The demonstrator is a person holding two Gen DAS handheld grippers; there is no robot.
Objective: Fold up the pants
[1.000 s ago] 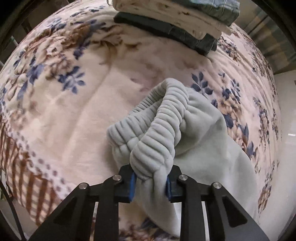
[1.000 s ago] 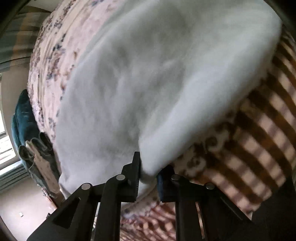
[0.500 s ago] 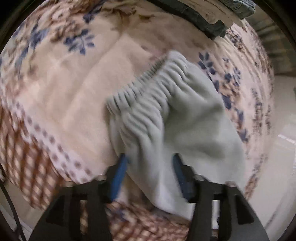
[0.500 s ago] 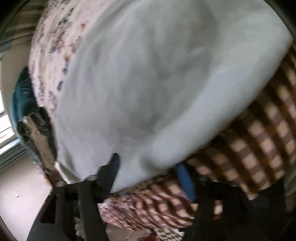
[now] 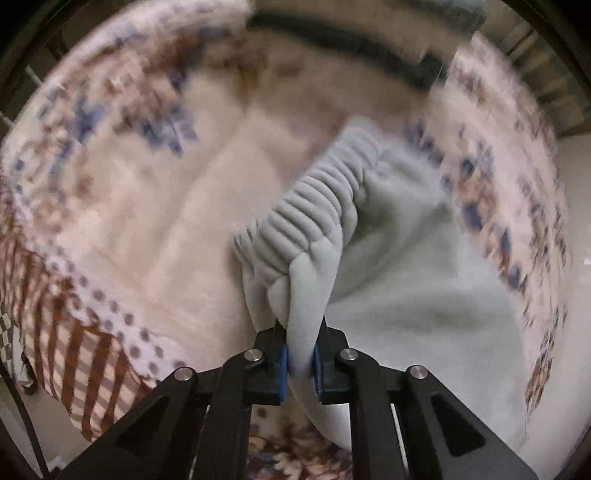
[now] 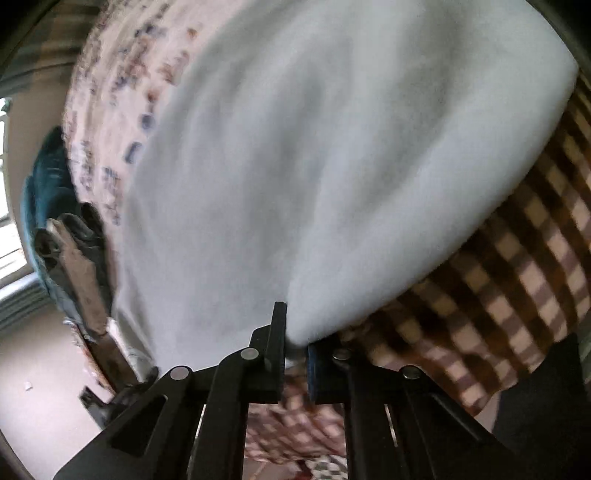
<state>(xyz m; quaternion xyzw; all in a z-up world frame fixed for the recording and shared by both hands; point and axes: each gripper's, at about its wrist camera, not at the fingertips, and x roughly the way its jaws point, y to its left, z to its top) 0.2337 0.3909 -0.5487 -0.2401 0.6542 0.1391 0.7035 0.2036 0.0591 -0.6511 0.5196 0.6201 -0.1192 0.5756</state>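
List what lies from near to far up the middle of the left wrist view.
left gripper, shut on the fabric → grey pants, with their ribbed waistband → floral blanket → blurred stack of folded clothes at the far edge.

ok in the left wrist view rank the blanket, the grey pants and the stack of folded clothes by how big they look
1. floral blanket, fills most of the frame
2. grey pants, enlarged by nearness to the camera
3. stack of folded clothes, far off, blurred and cut by the top edge
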